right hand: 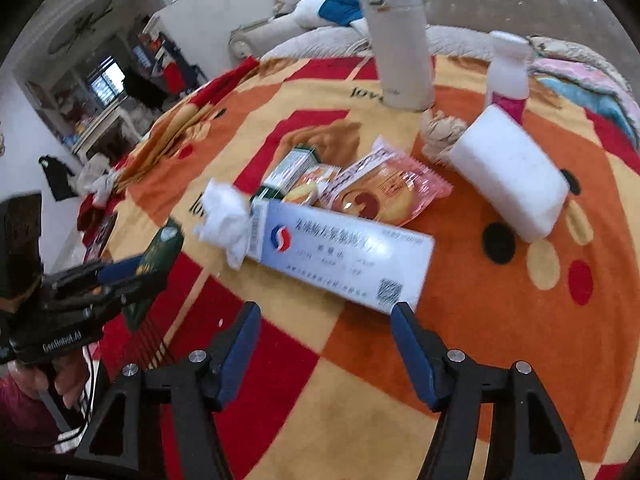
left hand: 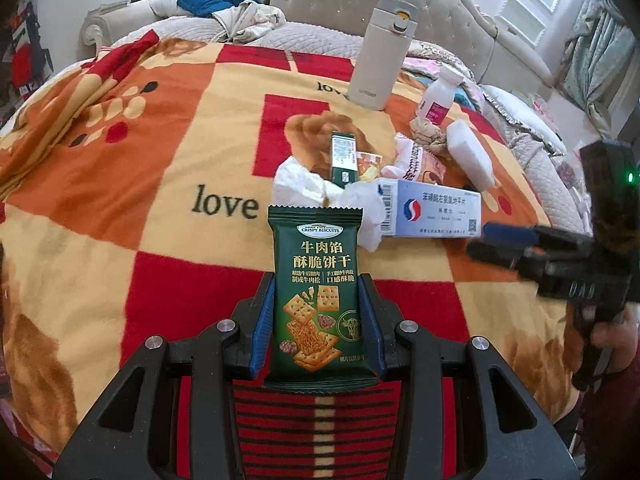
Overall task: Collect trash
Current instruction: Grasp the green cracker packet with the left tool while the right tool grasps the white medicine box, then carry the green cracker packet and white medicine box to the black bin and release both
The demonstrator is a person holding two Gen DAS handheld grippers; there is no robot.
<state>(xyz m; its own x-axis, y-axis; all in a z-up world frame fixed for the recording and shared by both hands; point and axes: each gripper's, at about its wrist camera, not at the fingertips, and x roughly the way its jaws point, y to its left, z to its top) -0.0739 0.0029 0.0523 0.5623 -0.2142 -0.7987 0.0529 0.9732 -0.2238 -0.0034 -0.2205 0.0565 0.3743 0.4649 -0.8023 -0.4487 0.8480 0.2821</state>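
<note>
Left hand-held gripper (left hand: 318,316) is clamping the green biscuit packet (left hand: 318,296) above the bed blanket (left hand: 120,200). Right hand-held gripper (right hand: 324,344), jaws parted and empty, is nearing the medicine box (right hand: 340,256); risk: box's broad face is skidding aside, nudging crumpled tissue (right hand: 224,216).

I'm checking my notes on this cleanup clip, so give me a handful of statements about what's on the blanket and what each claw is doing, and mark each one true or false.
1. The left claw is shut on the green biscuit packet. True.
2. The right claw grips the white and blue medicine box. False: its jaws stand open with nothing between them, the box lying just ahead.
3. The white flask stands upright on the blanket. True.
4. The crumpled white tissue lies against the flask. False: it lies at the end of the medicine box, well apart from the flask.
5. The pink snack wrapper lies behind the medicine box. True.
</note>
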